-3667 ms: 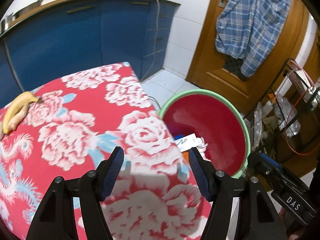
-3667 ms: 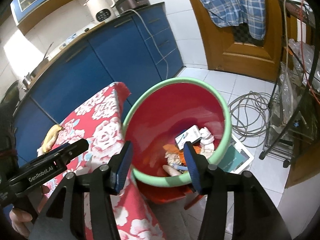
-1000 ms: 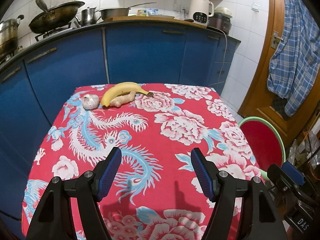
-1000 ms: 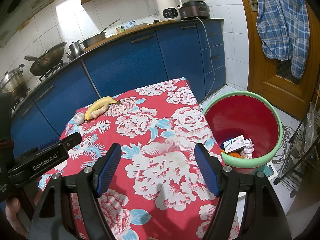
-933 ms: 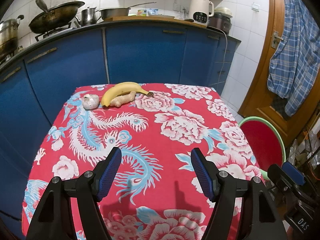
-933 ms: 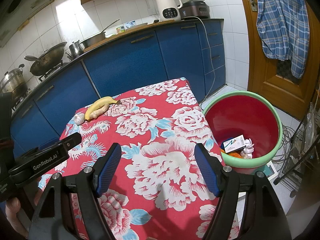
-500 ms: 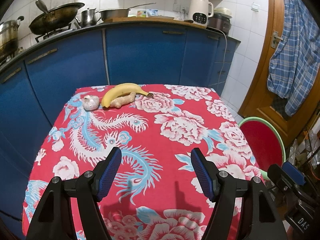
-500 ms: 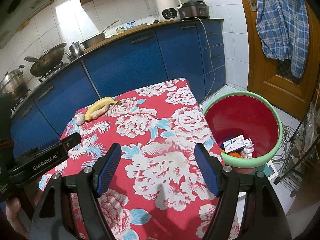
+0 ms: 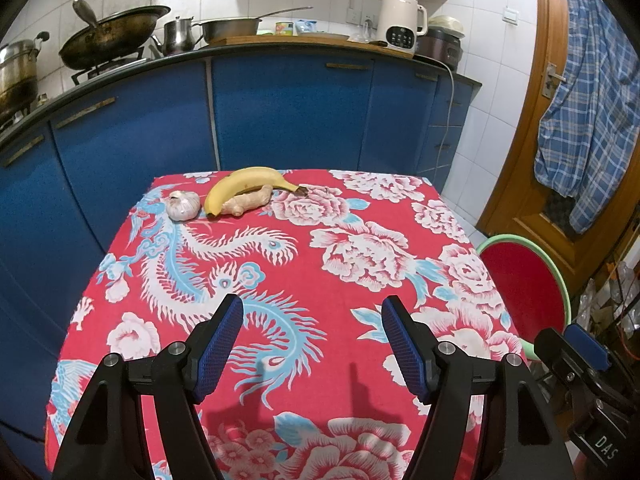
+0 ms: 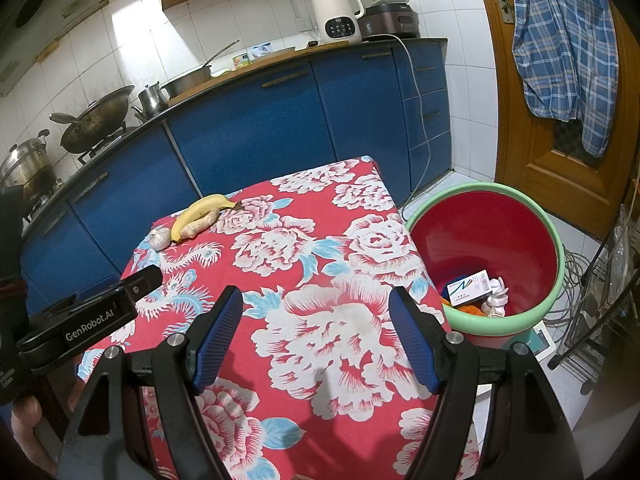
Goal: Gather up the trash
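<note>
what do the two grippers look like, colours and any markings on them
Both grippers, left and right, have black plastic bodies with silver screws and blue ribbed fingers. The left one's side reads "GenRobot.AI" in white; the right one's shows "DAS".

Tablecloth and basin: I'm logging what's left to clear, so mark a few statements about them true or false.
1. The banana lies against the ginger root. True.
2. The garlic bulb sits inside the red basin. False: it lies on the floral tablecloth, beside the banana.
3. The basin holds a small white carton. True.
4. The left tongs grip the banana. False: they are open and empty.
5. The right tongs are open, holding nothing. True.
</note>
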